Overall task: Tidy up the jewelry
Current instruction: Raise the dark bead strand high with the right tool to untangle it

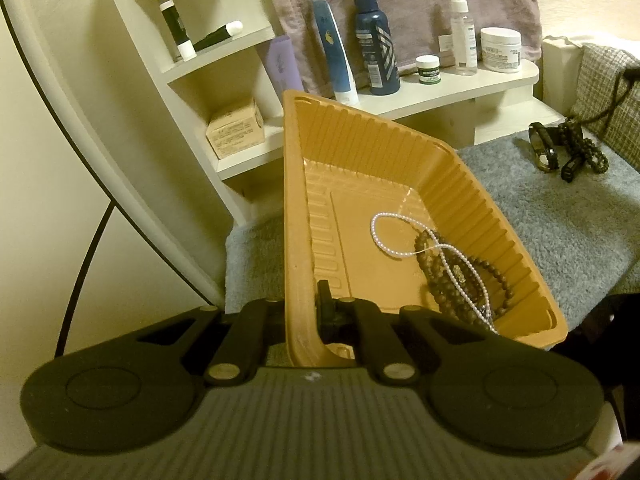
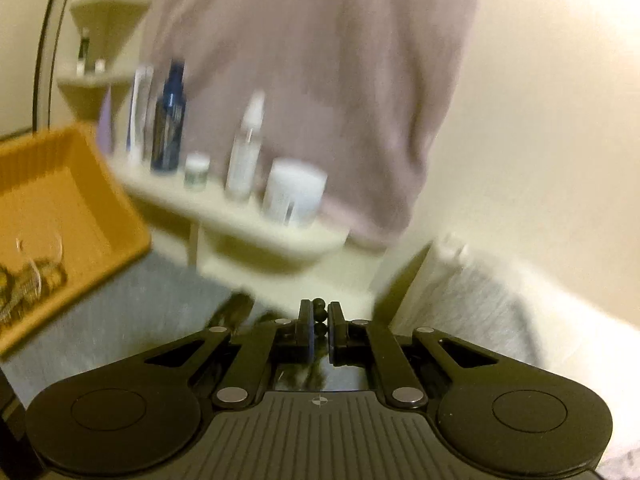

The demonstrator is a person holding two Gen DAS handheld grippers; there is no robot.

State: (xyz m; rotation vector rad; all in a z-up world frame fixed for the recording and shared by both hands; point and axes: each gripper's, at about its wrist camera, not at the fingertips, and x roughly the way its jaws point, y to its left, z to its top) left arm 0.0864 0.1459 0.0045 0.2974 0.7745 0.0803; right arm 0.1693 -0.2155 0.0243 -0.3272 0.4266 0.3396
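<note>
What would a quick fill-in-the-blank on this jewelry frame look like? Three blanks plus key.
1. The left gripper is shut on the rim of the orange ____.
2. In the tray, a white pearl strand lies across the brown ____ necklace.
3. The right gripper pinches dark ____ between its fingers.

Missing: tray; bead; beads

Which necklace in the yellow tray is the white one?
The thin pearl strand. It lies looped over the brown bead necklace, whose beads are bigger and dark.

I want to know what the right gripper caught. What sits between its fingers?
In the right wrist view, dark round beads are pinched between the right gripper fingers; nothing more of the strand shows.
</note>
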